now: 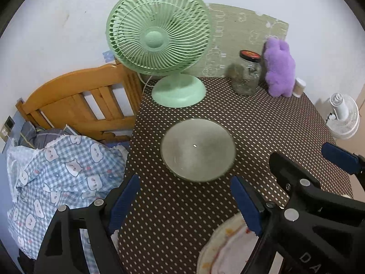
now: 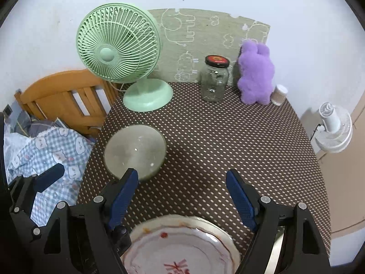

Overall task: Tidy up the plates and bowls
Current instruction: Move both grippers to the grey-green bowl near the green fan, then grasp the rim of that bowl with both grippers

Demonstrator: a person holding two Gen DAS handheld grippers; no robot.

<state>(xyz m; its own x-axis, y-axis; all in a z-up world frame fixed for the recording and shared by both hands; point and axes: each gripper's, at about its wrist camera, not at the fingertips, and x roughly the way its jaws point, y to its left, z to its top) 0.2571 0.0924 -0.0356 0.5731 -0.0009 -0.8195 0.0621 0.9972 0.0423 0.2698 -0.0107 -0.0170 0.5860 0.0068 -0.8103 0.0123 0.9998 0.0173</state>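
One bowl (image 1: 197, 150) and one plate (image 2: 180, 246) are in view. The bowl, grey-green and round, sits upright on the table (image 1: 262, 123) toward its left side, in front of the green fan (image 1: 159, 41). The plate, pale with red marks, lies at the near edge of the table, well apart from the bowl.

Two claws show. The left claw (image 1: 184, 205) hovers just short of the bowl with its two blue fingers spread wide and nothing between them; the bowl sits ahead of the gap. The right claw (image 2: 182, 203) is also released, its two blue fingers wide apart above the plate's far rim. I cannot tell whether it touches the plate. In the right wrist view the left finger overlaps the bowl's near edge; contact is unclear. The left claw appears at the far left of that view, over the bed (image 2: 45, 150).

At the back of the table stand one jar (image 2: 214, 81) with a black and red lid, one purple plush (image 2: 255, 75) just beside it, and one small white bottle (image 2: 278, 94) next to the plush. A second fan (image 2: 333, 127), white, stands off the table to the right. One wooden headboard (image 1: 79, 100) rises behind the checked blanket (image 1: 57, 171)
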